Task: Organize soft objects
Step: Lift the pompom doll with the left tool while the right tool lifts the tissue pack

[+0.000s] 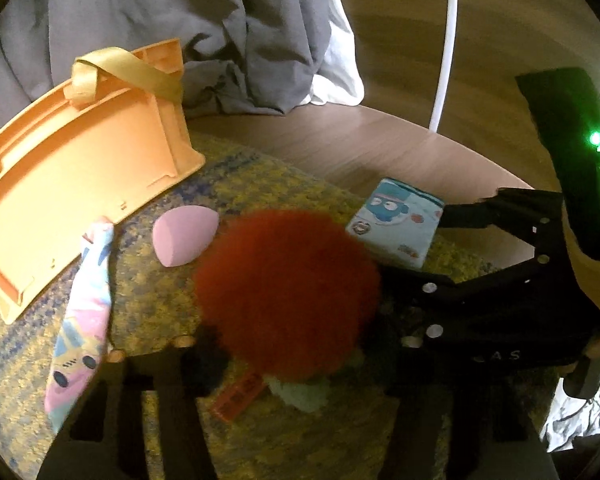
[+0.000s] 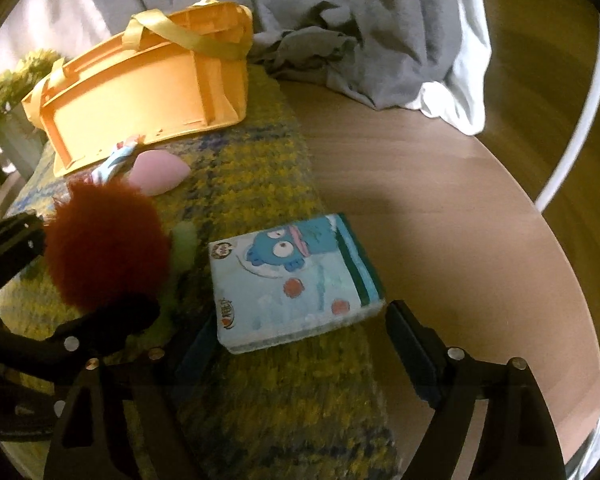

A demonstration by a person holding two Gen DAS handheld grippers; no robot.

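A fluffy red pompom toy (image 1: 288,284) with green fluff and an orange tag under it sits between the fingers of my left gripper (image 1: 296,356). The fingers press on it from both sides, which the right wrist view confirms at the pompom (image 2: 104,248). A light-blue tissue pack (image 2: 296,276) with a cartoon face lies on the yellow-blue knitted mat (image 2: 280,400). My right gripper (image 2: 300,344) stands open, its pads flanking the pack's near end without touching it. A pink sponge (image 1: 184,240) and a pastel fabric pouch (image 1: 84,320) lie beside the orange basket (image 1: 80,176).
The orange basket (image 2: 148,92) has yellow ribbon handles and lies tipped at the mat's far end. Grey cloth (image 2: 340,20) is heaped behind it. The round wooden table (image 2: 440,200) ends at the right, where a white cable (image 2: 572,140) curves. Yellow flowers (image 2: 16,80) stand far left.
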